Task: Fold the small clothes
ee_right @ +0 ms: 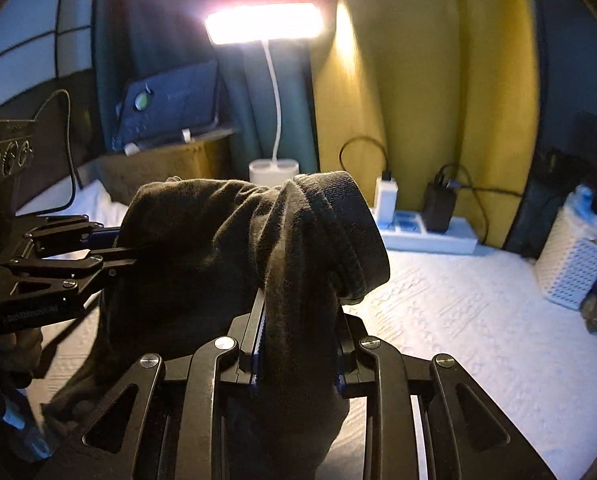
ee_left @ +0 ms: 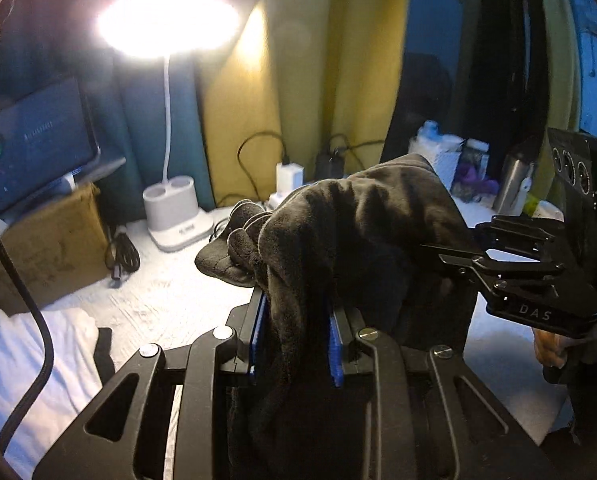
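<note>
Left wrist view: a white textured bed [ee_left: 154, 296] under a lit lamp [ee_left: 170, 24], yellow and teal curtains [ee_left: 250, 92] behind. The left gripper [ee_left: 296, 328] points downward, its blue-padded fingers [ee_left: 334, 344] pinching the dark sock [ee_left: 358, 216], which is raised off the bed. The right gripper [ee_left: 450, 254] clamps the sock's far end; "DAS" reads on its body.

Right wrist view: a white power strip [ee_right: 430, 236] and a white basket [ee_right: 574, 264] lie on the bed [ee_right: 458, 304]. The right gripper [ee_right: 300, 336] pinches the sock [ee_right: 226, 232]; the left gripper [ee_right: 126, 248] grips it at the left.
</note>
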Demonstrator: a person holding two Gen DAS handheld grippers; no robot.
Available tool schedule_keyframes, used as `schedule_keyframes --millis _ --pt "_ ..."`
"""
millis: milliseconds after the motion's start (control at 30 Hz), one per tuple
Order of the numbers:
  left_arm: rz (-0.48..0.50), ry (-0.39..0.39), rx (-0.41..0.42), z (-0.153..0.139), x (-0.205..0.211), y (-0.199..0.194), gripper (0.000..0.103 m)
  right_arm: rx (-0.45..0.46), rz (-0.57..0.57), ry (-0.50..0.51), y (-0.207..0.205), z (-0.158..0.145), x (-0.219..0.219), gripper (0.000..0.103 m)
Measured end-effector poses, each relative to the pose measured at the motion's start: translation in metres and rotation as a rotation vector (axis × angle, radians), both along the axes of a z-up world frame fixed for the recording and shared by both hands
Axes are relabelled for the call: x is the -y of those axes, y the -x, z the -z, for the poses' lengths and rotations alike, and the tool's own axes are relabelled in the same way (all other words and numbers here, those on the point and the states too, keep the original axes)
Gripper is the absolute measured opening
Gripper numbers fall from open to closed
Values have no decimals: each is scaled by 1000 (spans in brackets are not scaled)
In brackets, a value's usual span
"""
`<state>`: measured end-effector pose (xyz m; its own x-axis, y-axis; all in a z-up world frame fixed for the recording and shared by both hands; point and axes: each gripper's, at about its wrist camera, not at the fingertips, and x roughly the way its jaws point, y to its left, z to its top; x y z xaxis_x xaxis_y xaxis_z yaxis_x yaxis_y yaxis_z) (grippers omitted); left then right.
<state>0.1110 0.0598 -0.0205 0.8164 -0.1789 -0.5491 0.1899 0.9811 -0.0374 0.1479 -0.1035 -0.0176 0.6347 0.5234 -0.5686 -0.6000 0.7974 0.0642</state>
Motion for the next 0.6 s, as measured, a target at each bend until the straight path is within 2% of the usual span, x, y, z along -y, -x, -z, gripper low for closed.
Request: schedule_keyframes --millis 433,600 --pt "43 -28 193 -63 34 69 24 195 48 -77 78 -71 46 26" --pt "45 -10 242 -84 35 93 24 287 40 -86 112 -102 54 26"
